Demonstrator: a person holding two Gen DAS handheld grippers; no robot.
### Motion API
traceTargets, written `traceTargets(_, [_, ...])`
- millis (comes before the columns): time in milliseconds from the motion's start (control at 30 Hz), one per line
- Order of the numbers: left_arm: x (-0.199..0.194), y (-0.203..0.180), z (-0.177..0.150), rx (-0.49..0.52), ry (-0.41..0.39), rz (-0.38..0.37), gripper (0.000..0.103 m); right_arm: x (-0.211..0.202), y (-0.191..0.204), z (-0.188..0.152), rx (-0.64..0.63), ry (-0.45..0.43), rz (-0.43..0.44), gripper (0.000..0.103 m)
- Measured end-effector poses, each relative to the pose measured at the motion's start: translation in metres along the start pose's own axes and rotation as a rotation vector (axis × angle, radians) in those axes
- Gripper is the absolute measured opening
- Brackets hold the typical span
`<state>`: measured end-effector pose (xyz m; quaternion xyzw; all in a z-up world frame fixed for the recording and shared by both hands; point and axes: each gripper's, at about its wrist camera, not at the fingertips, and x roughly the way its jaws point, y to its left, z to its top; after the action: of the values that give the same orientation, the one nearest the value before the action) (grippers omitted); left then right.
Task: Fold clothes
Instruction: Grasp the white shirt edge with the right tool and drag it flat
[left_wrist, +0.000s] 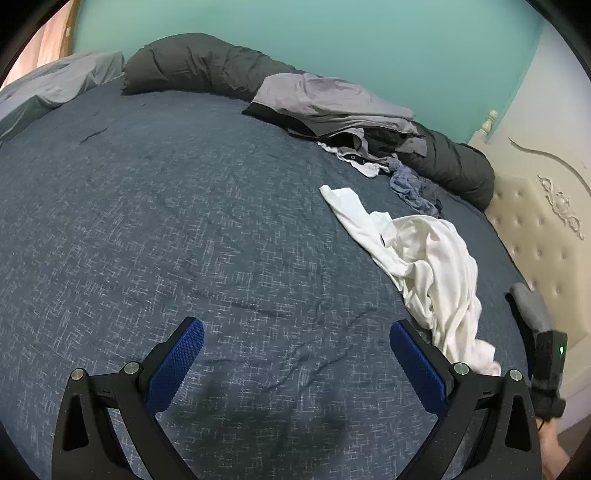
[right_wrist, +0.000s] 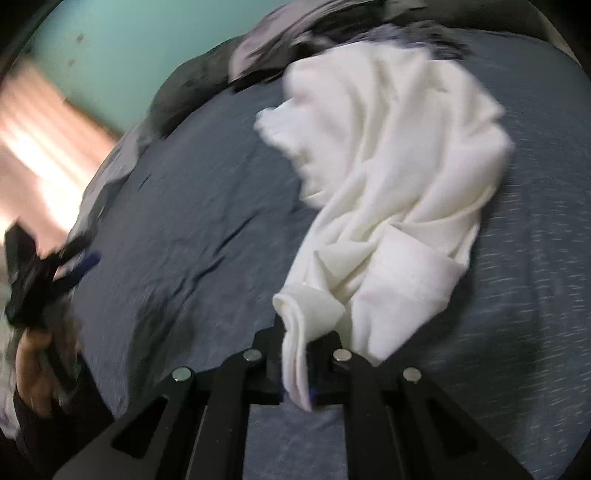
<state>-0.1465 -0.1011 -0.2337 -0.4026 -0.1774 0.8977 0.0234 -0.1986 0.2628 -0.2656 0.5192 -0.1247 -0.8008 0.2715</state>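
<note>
A crumpled white garment (left_wrist: 424, 258) lies on the right part of the dark blue bedspread (left_wrist: 184, 221). My left gripper (left_wrist: 297, 332) hangs open over bare bedspread, left of the garment's near end, with nothing between its blue pads (left_wrist: 177, 365). In the right wrist view my right gripper (right_wrist: 297, 332) is shut on a folded edge of the white garment (right_wrist: 399, 177), which trails away from the jaws across the bedspread (right_wrist: 207, 221). The right gripper's body (left_wrist: 543, 350) shows at the right edge of the left wrist view. The left gripper (right_wrist: 40, 277), held by a hand, shows blurred at far left.
A pile of grey and dark clothes (left_wrist: 332, 107) and a bluish garment (left_wrist: 413, 188) lie at the far side. A dark rolled duvet (left_wrist: 207, 70) runs along the teal wall. A cream padded headboard (left_wrist: 535, 221) borders the bed on the right.
</note>
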Motion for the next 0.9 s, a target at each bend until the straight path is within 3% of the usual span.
traceTargets(200, [0.001, 0.006, 0.002, -0.023, 0.012, -0.009, 0.103, 0.015, 0.046, -0.008, -0.081, 0.043, 0.099, 0.007])
traceTargets(333, [-0.002, 0.009, 0.005, -0.018, 0.002, 0.004, 0.103, 0.014, 0.057, -0.007, -0.120, 0.037, -0.022, 0.011])
traceTargets(400, [-0.002, 0.011, 0.005, -0.015, 0.001, 0.015, 0.103, 0.001, 0.059, -0.002, -0.125, 0.000, -0.041, 0.012])
traceTargets(567, [-0.002, 0.016, 0.009, -0.022, -0.003, 0.013, 0.103, -0.031, 0.045, 0.019, -0.082, -0.109, -0.077, 0.039])
traceTargets(667, [-0.001, 0.017, 0.010, -0.024, -0.002, 0.015, 0.103, -0.038, 0.031, 0.027, -0.017, -0.149, -0.131, 0.046])
traceTargets(800, [0.000, 0.018, 0.010, -0.027, 0.001, 0.012, 0.103, -0.030, 0.013, 0.025, 0.032, -0.102, -0.195, 0.049])
traceTargets(900, [-0.001, 0.018, 0.011, -0.024, 0.001, 0.012, 0.103, -0.016, -0.001, 0.017, 0.075, -0.057, -0.232, 0.057])
